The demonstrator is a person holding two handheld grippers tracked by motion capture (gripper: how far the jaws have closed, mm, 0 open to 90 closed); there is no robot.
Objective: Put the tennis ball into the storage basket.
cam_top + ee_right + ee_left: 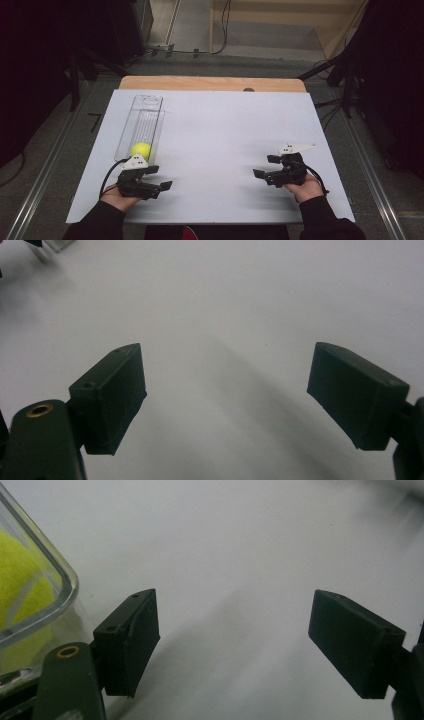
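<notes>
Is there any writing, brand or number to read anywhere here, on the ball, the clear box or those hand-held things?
None can be read. The yellow ball, the clear container, the white table top and both tools, left and right, show no lettering.

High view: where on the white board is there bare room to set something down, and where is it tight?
Bare: the whole middle and far right of the white board, between the clear box and the right tongs. Tight only at the near left, where the left tongs sit beside the box end holding the yellow ball.
</notes>
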